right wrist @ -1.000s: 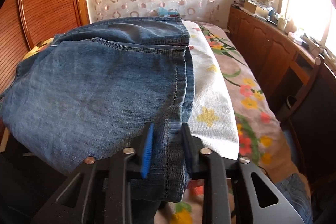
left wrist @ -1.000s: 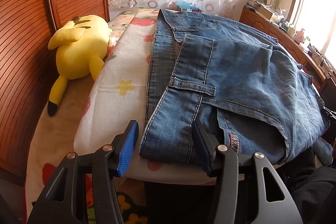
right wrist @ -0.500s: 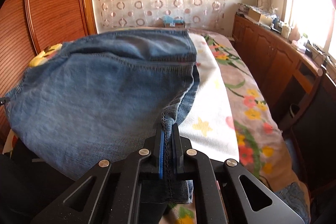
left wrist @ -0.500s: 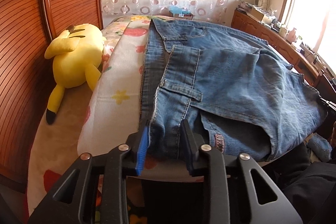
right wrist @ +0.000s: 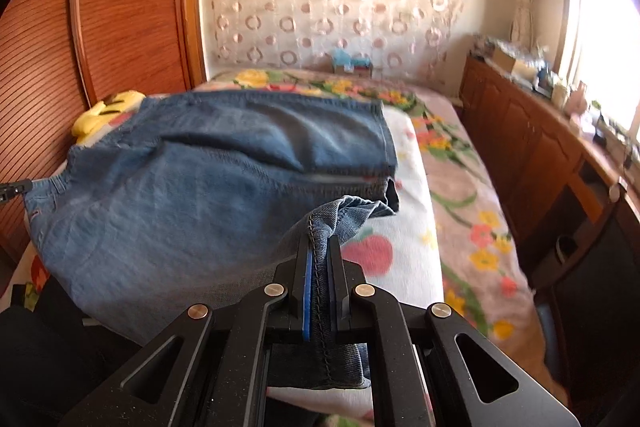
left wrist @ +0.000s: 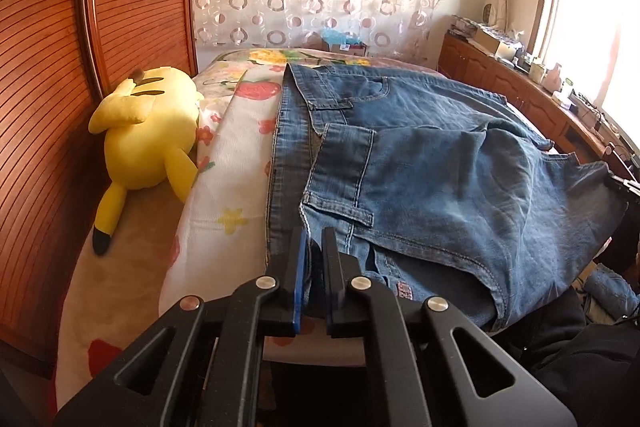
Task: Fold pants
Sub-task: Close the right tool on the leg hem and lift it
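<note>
Both claws clamped on the jeans, angled down at the bed

My left claw (left wrist: 314,247) has just been closing and now pinches the waistband corner of the jeans (left wrist: 440,179); my right claw (right wrist: 320,247) is shut on the hem, lifting it off the white pad (right wrist: 404,227). The jeans lie across the bed (right wrist: 472,195). The right view's blurry, the plush (left wrist: 148,135) is mostly hidden there, and no hands are in frame.

no legible text, small red tag on jeans (left wrist: 405,290) too blurry to read
</note>
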Action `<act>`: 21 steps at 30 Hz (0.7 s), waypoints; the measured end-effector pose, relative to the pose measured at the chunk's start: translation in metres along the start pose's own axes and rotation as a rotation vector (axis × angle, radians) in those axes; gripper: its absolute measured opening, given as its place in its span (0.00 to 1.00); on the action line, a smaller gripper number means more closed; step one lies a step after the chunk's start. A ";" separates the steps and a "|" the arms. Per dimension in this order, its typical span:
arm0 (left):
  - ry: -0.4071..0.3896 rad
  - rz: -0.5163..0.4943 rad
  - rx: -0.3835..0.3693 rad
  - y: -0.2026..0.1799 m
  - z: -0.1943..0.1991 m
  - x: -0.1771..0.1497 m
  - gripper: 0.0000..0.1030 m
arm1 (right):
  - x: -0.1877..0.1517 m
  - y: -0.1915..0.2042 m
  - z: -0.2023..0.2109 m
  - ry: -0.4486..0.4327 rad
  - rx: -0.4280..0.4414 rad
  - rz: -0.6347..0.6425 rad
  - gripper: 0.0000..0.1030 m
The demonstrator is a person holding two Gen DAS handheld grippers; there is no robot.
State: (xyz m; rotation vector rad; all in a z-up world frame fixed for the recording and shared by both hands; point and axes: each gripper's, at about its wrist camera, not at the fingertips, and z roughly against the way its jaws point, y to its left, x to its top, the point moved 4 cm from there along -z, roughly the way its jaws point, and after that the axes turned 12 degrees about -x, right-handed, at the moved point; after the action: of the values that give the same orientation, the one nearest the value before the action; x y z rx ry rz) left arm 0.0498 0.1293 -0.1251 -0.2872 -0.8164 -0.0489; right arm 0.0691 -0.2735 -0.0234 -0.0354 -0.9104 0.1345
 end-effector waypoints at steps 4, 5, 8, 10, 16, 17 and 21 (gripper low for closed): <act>0.010 0.003 0.004 0.001 -0.005 -0.004 0.08 | -0.016 -0.010 -0.004 0.023 0.011 -0.038 0.05; 0.012 0.004 0.005 0.001 -0.007 -0.004 0.08 | -0.013 -0.011 -0.004 0.017 0.010 -0.039 0.05; 0.009 0.001 0.004 -0.001 -0.006 -0.004 0.07 | 0.001 -0.011 0.000 -0.014 0.029 -0.045 0.05; 0.000 -0.002 0.004 -0.002 -0.003 -0.002 0.07 | 0.015 -0.007 0.002 -0.040 0.034 -0.035 0.05; -0.039 -0.028 0.016 -0.006 0.007 0.016 0.06 | 0.038 -0.002 -0.002 -0.106 0.041 -0.015 0.05; -0.050 -0.031 0.014 -0.007 0.010 0.020 0.06 | 0.042 -0.002 -0.004 -0.115 0.039 -0.016 0.05; -0.096 -0.058 0.019 -0.014 0.020 0.038 0.06 | 0.059 -0.010 -0.018 -0.141 0.032 -0.050 0.05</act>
State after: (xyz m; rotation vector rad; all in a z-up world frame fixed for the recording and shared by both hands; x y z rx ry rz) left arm 0.0596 0.1242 -0.0809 -0.2493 -0.9204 -0.0817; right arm 0.1201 -0.2756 0.0125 0.0266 -1.0488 0.1060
